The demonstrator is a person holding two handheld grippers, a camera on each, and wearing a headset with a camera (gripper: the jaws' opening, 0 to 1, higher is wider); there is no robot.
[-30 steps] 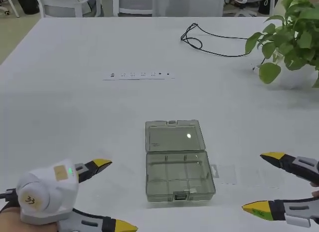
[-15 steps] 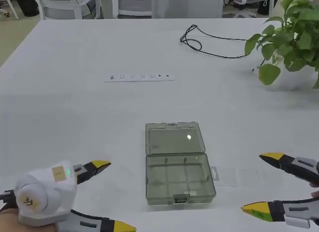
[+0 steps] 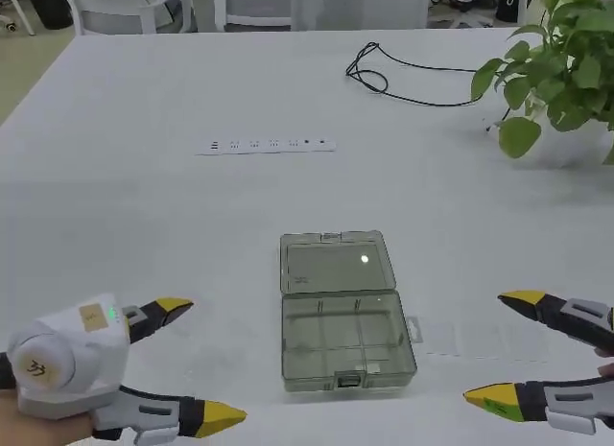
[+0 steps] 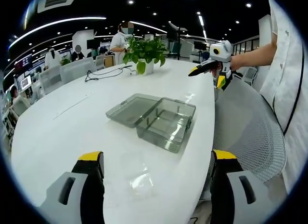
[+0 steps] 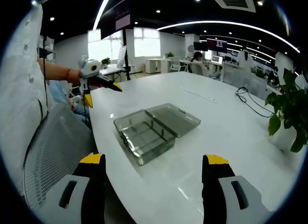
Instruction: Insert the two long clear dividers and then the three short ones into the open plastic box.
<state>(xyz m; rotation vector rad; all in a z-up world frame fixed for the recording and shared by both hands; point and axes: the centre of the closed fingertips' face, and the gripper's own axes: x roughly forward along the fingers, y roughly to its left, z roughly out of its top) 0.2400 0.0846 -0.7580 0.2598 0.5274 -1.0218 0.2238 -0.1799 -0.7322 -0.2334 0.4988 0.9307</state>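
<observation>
The smoky clear plastic box [image 3: 345, 345] lies open on the white table, its lid flat behind the tray. Faint partition lines show inside the tray. Flat clear pieces [image 3: 460, 339] lie on the table just right of the box. My left gripper [image 3: 201, 362] is open at the lower left, well short of the box and holding nothing. My right gripper [image 3: 501, 350] is open at the lower right, around the near end of the clear pieces without touching them. The left gripper view shows the box [image 4: 161, 120] ahead and the right gripper [image 4: 207, 70] beyond. The right gripper view shows the box [image 5: 149, 130] and left gripper [image 5: 98, 86].
A white power strip [image 3: 267, 145] lies mid-table behind the box. A black cable [image 3: 403, 77] curls at the far right, next to a potted plant [image 3: 561, 67]. White chairs [image 3: 144, 5] stand past the far edge. The near table edge is close to both grippers.
My left gripper has drifted a little left and toward me, with its jaws still wide. The box and the right gripper have stayed put.
</observation>
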